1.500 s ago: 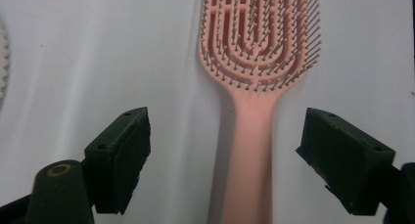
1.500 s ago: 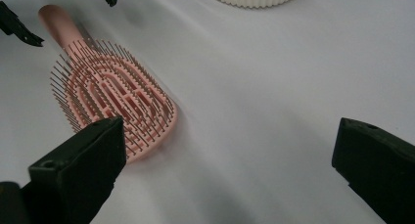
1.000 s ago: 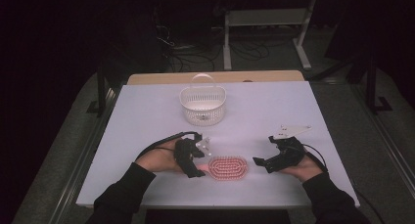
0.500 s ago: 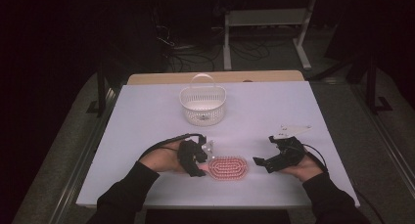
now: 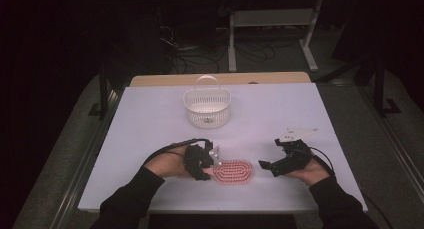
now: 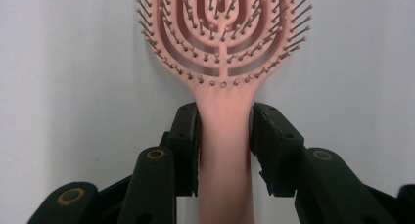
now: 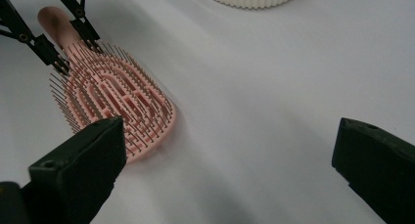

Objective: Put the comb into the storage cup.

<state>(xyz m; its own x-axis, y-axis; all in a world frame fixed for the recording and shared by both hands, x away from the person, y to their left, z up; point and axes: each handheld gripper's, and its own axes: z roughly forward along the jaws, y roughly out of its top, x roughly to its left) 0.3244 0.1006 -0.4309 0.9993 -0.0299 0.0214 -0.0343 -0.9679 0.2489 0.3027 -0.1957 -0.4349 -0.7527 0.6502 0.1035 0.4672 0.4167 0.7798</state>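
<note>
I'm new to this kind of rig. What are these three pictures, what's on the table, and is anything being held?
A person works at a white table with a hand-held two-jaw tool in each hand. The high view looks down from above; the other two come from cameras riding on each tool. On the table lie a pink hairbrush and, farther back, a white basket. The left gripper has just been closing, its pads against the brush's handle. The right gripper stands open and empty beside the brush.
</note>
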